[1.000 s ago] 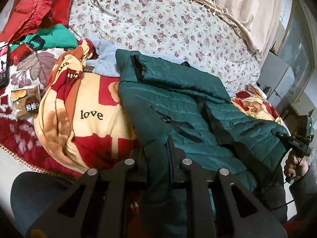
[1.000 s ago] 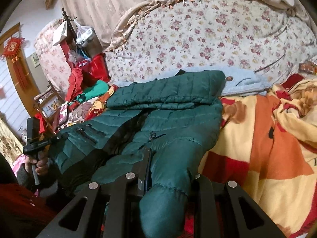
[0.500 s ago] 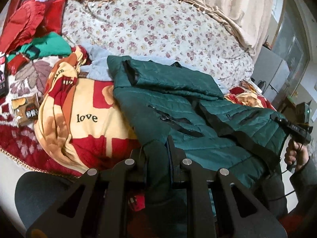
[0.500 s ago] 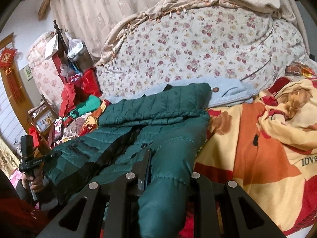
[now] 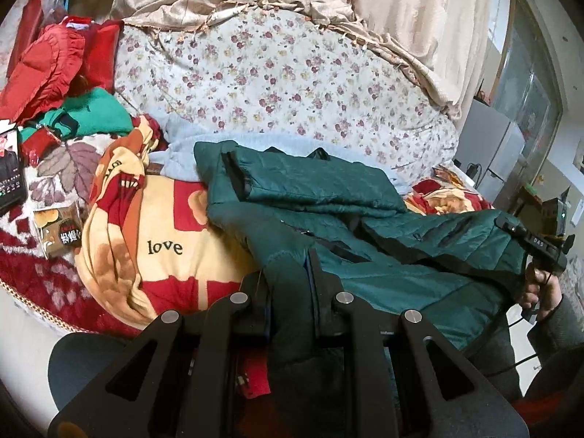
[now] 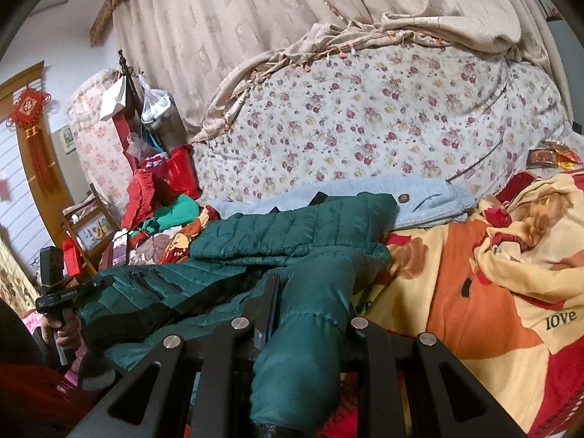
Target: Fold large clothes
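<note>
Both grippers clamped on the near hem of a dark green quilted puffer jacket (image 5: 328, 197), which lies ahead of them across a "love" fleece blanket (image 5: 160, 241) on the bed, its far end doubled back into a flat band just short of a pale blue knit garment (image 6: 419, 197).

Left gripper (image 5: 292, 277): jaws drawn together on a bunched fold of the jacket's near corner, padding bulging up between the fingers. Right gripper (image 6: 292, 314): jaws likewise closed on the opposite near corner, a thick roll of fabric spilling towards the camera. Each gripper also appears at the edge of the other's view, with the hem slung between them.

Likely hazards, judged from this arrangement:

1. Slippage. The shell looks slick and the filling compressible (a pinch on padding alone holds poorly); if the hem is carried forward over the body, one corner may pull free and the fold collapse on that side.
2. Skewed fold. Should the two hands travel unevenly, the near edge would land askew on the doubled-back band ahead.
3. Drag. The jacket rests directly on the loose blanket, and its far end lies just beside the blue knit; a low, sliding motion could ruck the blanket or push the knit out of place.
4. Unfolding. A sharp pull towards the grippers could undo the far fold already laid.
</note>
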`<state>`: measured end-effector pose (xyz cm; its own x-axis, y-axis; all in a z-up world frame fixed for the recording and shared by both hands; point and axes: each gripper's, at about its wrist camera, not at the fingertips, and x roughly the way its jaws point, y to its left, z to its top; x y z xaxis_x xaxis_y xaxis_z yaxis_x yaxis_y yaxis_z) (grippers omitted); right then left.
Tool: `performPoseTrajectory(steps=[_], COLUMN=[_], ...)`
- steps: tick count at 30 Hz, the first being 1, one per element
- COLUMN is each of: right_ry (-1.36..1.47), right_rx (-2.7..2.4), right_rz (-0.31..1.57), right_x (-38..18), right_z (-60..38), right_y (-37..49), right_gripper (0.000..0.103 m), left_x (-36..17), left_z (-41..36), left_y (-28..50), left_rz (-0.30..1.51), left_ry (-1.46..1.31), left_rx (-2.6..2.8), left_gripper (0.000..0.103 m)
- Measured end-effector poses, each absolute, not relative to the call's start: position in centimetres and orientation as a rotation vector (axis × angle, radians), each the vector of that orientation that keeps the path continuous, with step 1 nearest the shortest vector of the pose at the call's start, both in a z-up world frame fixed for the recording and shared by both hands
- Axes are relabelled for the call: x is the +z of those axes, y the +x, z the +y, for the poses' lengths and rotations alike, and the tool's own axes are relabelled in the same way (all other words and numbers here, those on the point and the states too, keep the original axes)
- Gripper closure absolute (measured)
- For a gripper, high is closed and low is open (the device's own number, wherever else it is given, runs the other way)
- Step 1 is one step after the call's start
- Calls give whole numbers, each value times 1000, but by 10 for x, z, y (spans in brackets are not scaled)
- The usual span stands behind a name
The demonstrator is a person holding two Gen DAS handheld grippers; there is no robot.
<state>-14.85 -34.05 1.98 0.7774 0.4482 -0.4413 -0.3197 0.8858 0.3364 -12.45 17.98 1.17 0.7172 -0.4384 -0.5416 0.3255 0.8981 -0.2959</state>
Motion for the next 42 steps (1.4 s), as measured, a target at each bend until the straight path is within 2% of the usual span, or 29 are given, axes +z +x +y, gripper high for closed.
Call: performPoseTrajectory(steps=[10,22,30,35,38,42], right_ry=[273,289,268,273,290,350], right_rx=[412,367,340,293,264,234], right_rz=[565,554,480,417,426,549], right_x=[-1,3,31,49,41,-10], right_z=[-346,-347,-348,-344,-340,-339], right_y=[-122,-64,-8,60,114,179], right_gripper=[84,84,84,84,84,84], left_x=[-8,7,41,64,50,-5], left_z=[179,171,160,151,148,147], left_y=[-94,-36,-1,64,111,165], left_rz=[672,633,552,499,517,643], left_ry=[-216,-193,-141,-108,-118,-102], left_rx=[-373,-329,-288,-239,-175,-82], left_gripper=[89,89,89,89,89,89])
